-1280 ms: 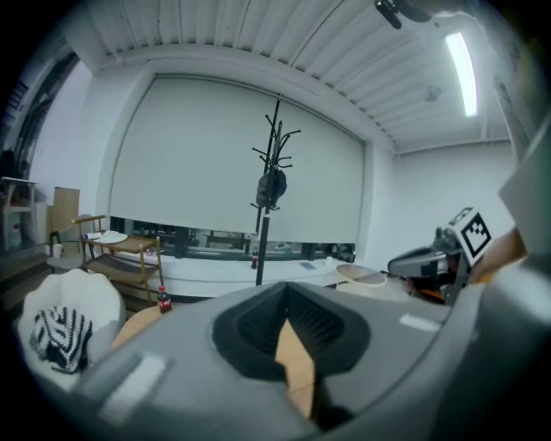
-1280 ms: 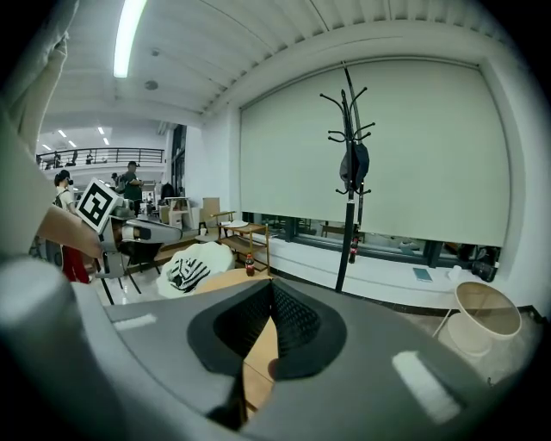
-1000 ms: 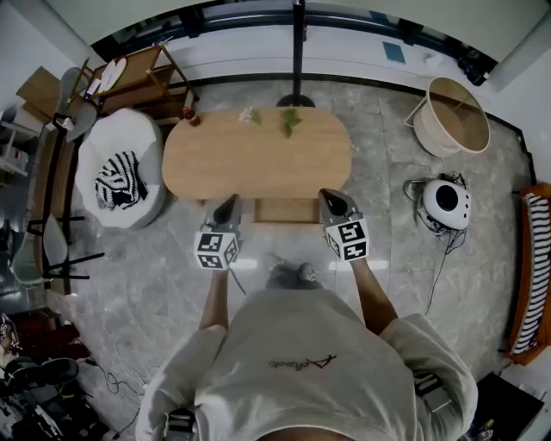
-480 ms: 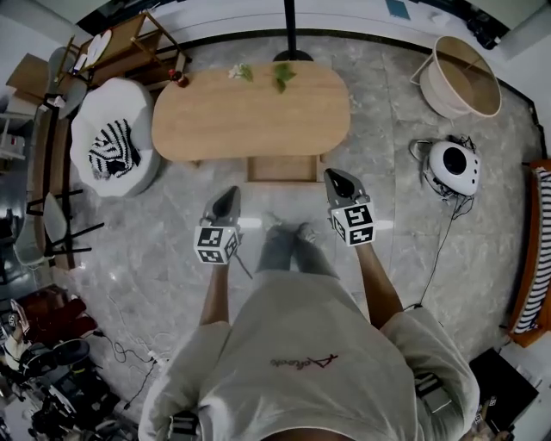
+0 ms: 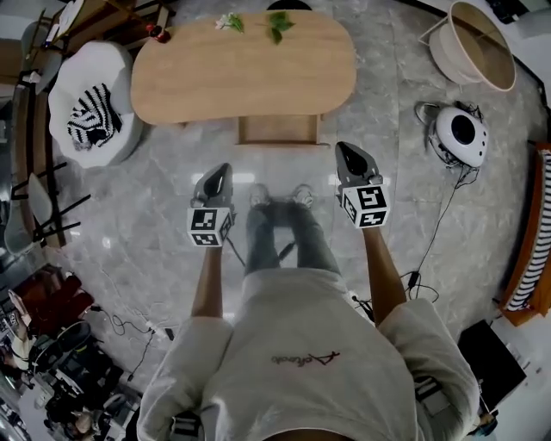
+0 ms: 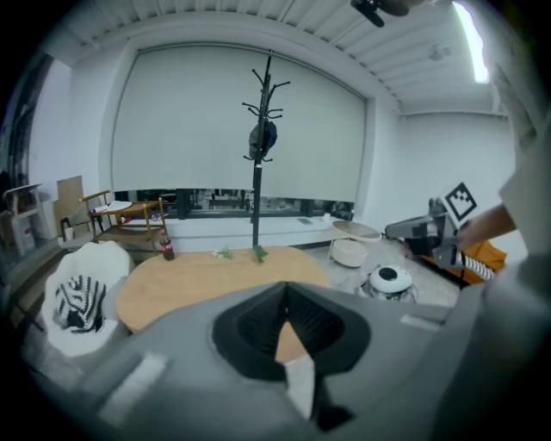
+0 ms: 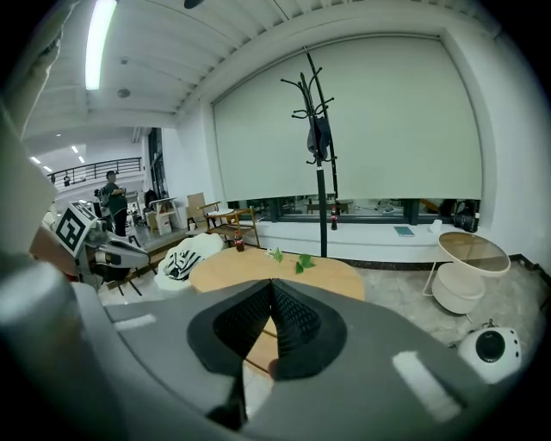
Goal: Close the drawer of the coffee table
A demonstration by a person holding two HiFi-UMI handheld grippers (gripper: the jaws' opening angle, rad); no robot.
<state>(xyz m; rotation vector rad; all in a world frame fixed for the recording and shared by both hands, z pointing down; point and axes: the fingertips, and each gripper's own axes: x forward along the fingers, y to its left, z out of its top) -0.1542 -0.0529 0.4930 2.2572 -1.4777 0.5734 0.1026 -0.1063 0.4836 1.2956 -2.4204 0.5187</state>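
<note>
An oval wooden coffee table (image 5: pixel 245 73) stands ahead of me, and its drawer (image 5: pixel 277 129) is pulled out toward me on the near side. My left gripper (image 5: pixel 221 170) is shut and empty, hanging over the floor a little short of the drawer's left corner. The right gripper (image 5: pixel 345 149) is shut too, holding nothing, just off the drawer's right corner. In the left gripper view the table (image 6: pixel 207 277) lies beyond the closed jaws; the right gripper view shows the table (image 7: pixel 284 267) likewise. Neither gripper touches the drawer.
A white beanbag (image 5: pixel 88 108) with a striped cloth sits left of the table. At right are a round white device (image 5: pixel 462 136) with cables and a round basket-like side table (image 5: pixel 473 45). Green leaves (image 5: pixel 275 26) lie on the tabletop. My legs (image 5: pixel 280 228) stand between the grippers.
Both grippers have sunk lower and the view has tipped down and drawn back, so table and drawer sit higher in the picture. The jaws stayed shut.
</note>
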